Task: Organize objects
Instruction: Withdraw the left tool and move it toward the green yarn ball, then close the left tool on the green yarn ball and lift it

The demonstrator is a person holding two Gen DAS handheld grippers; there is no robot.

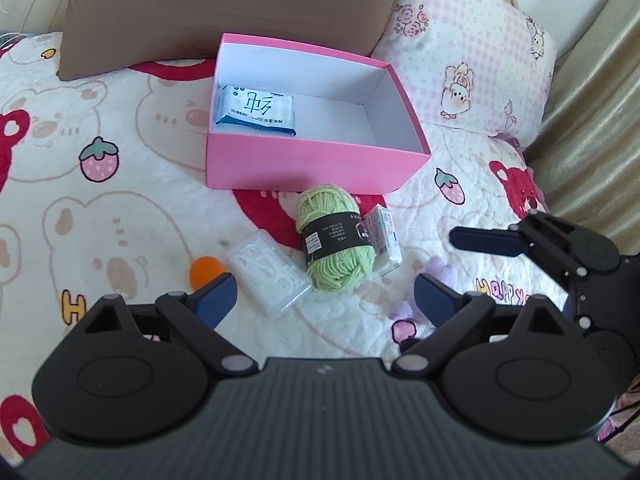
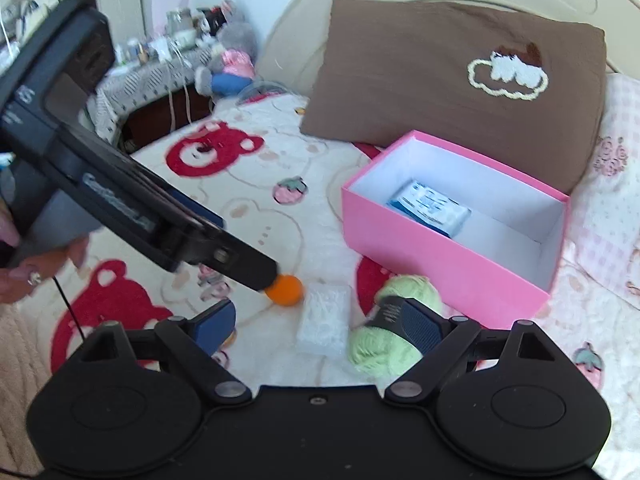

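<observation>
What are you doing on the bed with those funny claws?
Tidying small things into the pink box. One blue-and-white packet already lies inside. Still out on the blanket in front of the box: a green yarn ball, a clear plastic case, a small white pack and an orange ball. The left gripper and the right gripper are both open, holding nothing, hovering over those loose things.
</observation>
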